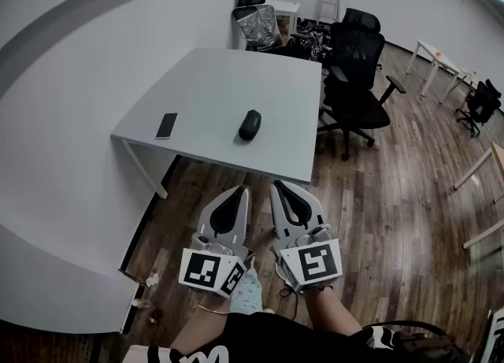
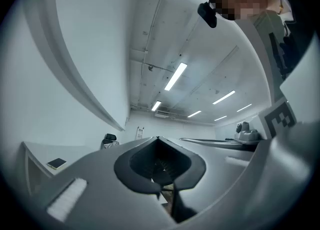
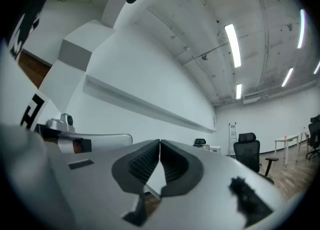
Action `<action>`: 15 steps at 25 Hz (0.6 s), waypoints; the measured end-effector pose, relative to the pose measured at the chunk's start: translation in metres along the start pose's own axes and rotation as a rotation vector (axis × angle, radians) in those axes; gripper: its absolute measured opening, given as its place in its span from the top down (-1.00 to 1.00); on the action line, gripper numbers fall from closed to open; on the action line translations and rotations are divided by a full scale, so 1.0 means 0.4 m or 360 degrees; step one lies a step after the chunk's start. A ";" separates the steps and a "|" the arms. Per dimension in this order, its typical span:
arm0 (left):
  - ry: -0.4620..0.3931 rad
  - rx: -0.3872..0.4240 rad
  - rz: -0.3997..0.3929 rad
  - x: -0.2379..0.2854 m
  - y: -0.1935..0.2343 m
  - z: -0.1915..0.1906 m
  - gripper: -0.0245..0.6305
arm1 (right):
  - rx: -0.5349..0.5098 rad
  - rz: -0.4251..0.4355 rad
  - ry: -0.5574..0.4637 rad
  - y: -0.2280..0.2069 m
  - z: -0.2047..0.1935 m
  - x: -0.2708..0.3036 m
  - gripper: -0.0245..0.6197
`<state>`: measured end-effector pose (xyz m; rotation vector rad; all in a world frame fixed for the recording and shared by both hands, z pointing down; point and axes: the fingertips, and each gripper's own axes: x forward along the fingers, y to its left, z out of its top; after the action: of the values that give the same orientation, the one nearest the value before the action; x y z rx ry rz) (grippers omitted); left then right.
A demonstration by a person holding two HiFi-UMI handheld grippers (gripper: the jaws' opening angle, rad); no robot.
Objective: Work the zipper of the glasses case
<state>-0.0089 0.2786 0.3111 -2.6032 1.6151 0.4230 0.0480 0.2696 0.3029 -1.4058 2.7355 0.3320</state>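
Both the left gripper (image 1: 239, 193) and right gripper (image 1: 280, 188) are built as pale grey wedges lined with ribbed black pads (image 3: 142, 165), each is backed by a white marker cube (image 1: 313, 263) with black squares, and a black top (image 1: 260, 338) with white print is worn.

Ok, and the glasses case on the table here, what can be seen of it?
The glasses case is a small, dark, rounded oblong with a matte look. It lies flat on the white table near its front edge, to the right of a phone and well apart from it. It appears closed, though its zipper is too small to make out. Only the table touches it.
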 end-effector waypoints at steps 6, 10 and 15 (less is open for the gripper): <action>0.0003 -0.0002 0.0008 0.123 0.098 -0.045 0.92 | 0.0007 -0.0040 0.0050 -0.075 -0.041 0.133 0.90; 0.0002 -0.0005 0.0003 0.253 0.201 -0.089 0.92 | -0.0018 -0.0029 0.0013 -0.143 -0.086 0.276 0.90; 0.0005 0.0004 -0.0072 0.474 0.363 -0.143 0.92 | -0.0064 -0.0053 0.0019 -0.249 -0.166 0.514 0.90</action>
<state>-0.0467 0.0369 0.3324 -2.6339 1.5536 0.4144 0.0117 0.0352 0.3220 -1.4656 2.7265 0.3807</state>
